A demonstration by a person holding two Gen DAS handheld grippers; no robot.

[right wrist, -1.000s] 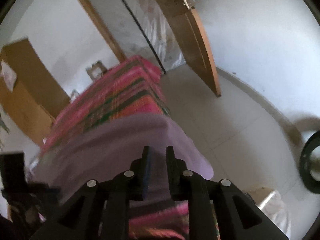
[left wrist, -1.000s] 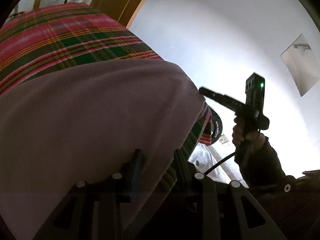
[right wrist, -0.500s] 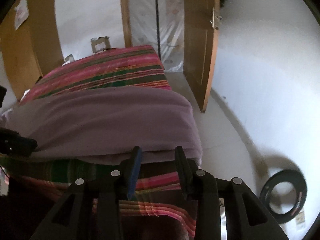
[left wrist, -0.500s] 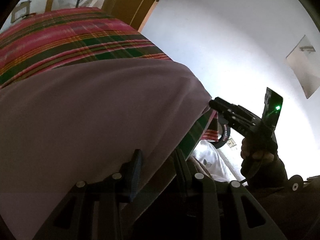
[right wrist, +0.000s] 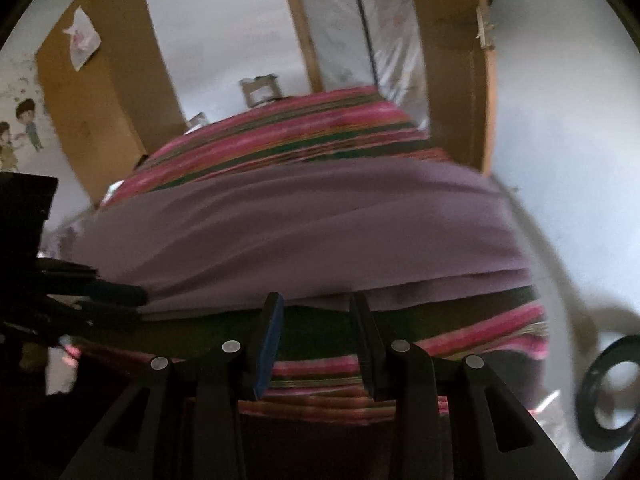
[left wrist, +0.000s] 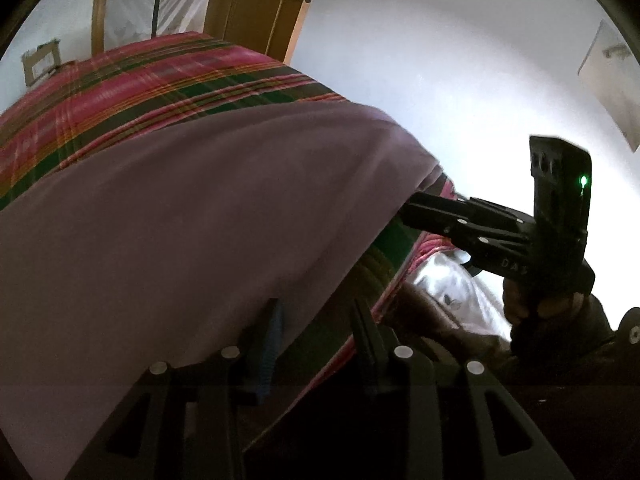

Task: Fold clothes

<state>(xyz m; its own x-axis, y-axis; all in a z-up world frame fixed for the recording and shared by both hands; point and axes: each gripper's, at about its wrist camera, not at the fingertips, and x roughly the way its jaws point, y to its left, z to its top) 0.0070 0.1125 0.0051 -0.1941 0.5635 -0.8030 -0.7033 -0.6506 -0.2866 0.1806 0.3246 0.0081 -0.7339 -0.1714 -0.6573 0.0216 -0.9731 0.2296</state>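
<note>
A purple garment [left wrist: 180, 220] [right wrist: 300, 216] lies spread across a bed covered by a red and green plaid blanket [left wrist: 160, 80] [right wrist: 300, 136]. My left gripper [left wrist: 316, 308] sits at the garment's near edge. Its jaws are opening; the cloth hem drapes over the left finger, and only dark blanket shows in the gap. In the right wrist view its tip [right wrist: 136, 296] reaches the hem from the left. My right gripper [right wrist: 316, 300] is open just short of the near hem, over the blanket, holding nothing. The left wrist view shows it [left wrist: 408, 208] pointing at the garment's right corner.
A wooden door [left wrist: 256, 4] [right wrist: 452, 60] stands beyond the bed's far end, and a brown wardrobe [right wrist: 104, 92] is at the left. A black ring [right wrist: 612, 396] lies on the pale floor at the right. White patterned fabric [left wrist: 452, 292] lies beside the bed. A hand [left wrist: 532, 300] grips the right tool.
The right gripper's jaws widened from nearly closed over the garment and drew back to its near hem. Seen from the left wrist, it dropped toward the garment's corner. The left jaws spread slightly.
</note>
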